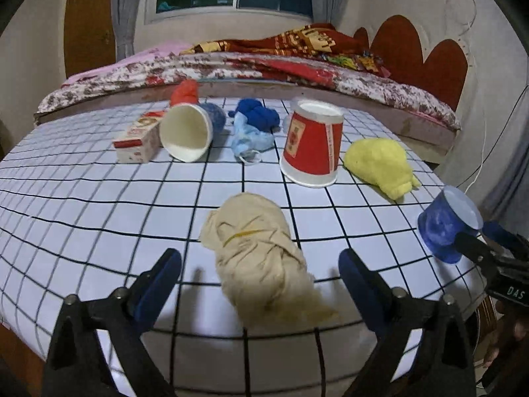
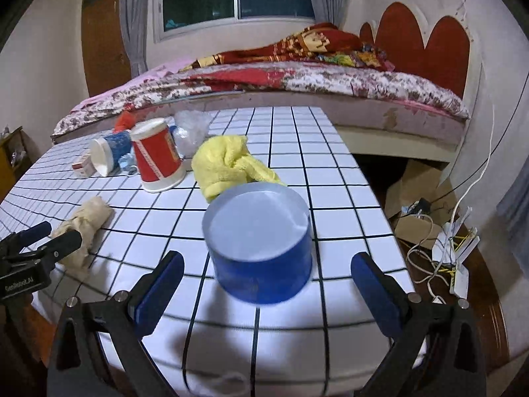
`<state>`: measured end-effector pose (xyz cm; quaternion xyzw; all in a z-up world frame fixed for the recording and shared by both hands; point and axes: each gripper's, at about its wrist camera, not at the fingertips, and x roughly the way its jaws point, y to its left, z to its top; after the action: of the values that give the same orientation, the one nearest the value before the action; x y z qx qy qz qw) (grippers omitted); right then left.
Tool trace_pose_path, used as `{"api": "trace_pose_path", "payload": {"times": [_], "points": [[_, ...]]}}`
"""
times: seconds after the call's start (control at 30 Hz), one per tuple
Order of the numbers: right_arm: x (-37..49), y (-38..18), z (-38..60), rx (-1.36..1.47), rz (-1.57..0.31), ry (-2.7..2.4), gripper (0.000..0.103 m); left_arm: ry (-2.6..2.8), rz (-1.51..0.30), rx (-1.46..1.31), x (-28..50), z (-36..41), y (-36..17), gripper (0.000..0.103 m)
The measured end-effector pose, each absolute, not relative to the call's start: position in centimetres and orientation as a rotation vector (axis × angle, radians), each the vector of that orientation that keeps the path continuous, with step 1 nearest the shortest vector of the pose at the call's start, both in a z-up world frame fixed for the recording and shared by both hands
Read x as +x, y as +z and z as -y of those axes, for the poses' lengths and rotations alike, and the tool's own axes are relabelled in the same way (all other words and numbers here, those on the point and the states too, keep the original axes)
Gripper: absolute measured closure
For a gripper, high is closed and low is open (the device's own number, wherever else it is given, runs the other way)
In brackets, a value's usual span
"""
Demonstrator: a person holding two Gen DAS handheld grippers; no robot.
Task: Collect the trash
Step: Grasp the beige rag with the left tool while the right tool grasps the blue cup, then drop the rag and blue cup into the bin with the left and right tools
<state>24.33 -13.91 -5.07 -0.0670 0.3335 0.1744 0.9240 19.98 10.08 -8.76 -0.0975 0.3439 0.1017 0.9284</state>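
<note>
The left gripper point(image 1: 259, 283) is hovering with its jaws spread wide on either side of a beige cloth bundle point(image 1: 261, 258), neither pad touching it. The bundle is lying close to the near edge of the grid-patterned table point(image 1: 99, 205), with bare squares of cloth lying open to its left.

The right gripper point(image 2: 266, 284) is also standing wide open, its blue pads flanking an upside-down blue cup point(image 2: 261, 243) without contact. From the left wrist view this same cup point(image 1: 444, 223) is sitting at the table's near right corner, right beside the edge, and whether the other gripper's fingers are touching it there I cannot tell.

Farther in, a red paper cup point(image 1: 312, 144) is standing mouth down, with a yellow cloth point(image 1: 380, 163) just to its right, near the right edge. Left of the red cup, a crumpled light blue mask point(image 1: 249, 140) is lying beside a dark blue cloth point(image 1: 258, 115). Farther left, a blue paper cup point(image 1: 191, 132) is lying on its side with its mouth facing near, touching a small carton point(image 1: 137, 140). An orange-red wad point(image 1: 185, 92) is sitting behind them at the far edge.

A bed point(image 1: 231, 66) is running just beyond the far edge. Off the right edge, cardboard and cables point(image 2: 433, 231) are crowding the floor.
</note>
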Motion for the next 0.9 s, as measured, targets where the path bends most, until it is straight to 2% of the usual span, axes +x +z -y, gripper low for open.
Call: {"api": "trace_pose_path", "payload": {"times": [0.1,0.27,0.3,0.33,0.37,0.43,0.53,0.9], "points": [[25.5,-5.7,13.4,-0.138,-0.707,0.353,0.004,0.202,-0.723,-0.218,20.4,-10.4,-9.3,0.011],[26.7,-6.3,12.9,-0.133,-0.737,0.344,0.011,0.18,-0.756,-0.224,21.0,-10.4,-10.1,0.021],[26.8,-6.4,12.9,-0.127,-0.742,0.35,0.025,0.176,-0.753,-0.214,21.0,-10.3,-10.1,0.025],[26.8,-6.4,13.0,-0.121,-0.747,0.357,0.024,0.165,-0.748,-0.212,21.0,-10.4,-10.0,0.038],[26.8,-6.3,13.1,-0.121,-0.744,0.355,0.025,0.148,-0.744,-0.211,21.0,-10.3,-9.9,0.06],[26.6,-6.3,13.3,-0.114,-0.742,0.364,0.025,0.127,-0.725,-0.211,20.9,-10.2,-9.4,0.067],[25.8,-5.7,13.9,-0.111,-0.713,0.365,0.025,0.1,-0.69,-0.203,20.3,-9.6,-8.4,0.07],[22.5,-3.5,17.9,-0.08,-0.634,0.341,0.025,-0.022,-0.631,-0.166,19.2,-5.0,-6.1,0.071]]}}
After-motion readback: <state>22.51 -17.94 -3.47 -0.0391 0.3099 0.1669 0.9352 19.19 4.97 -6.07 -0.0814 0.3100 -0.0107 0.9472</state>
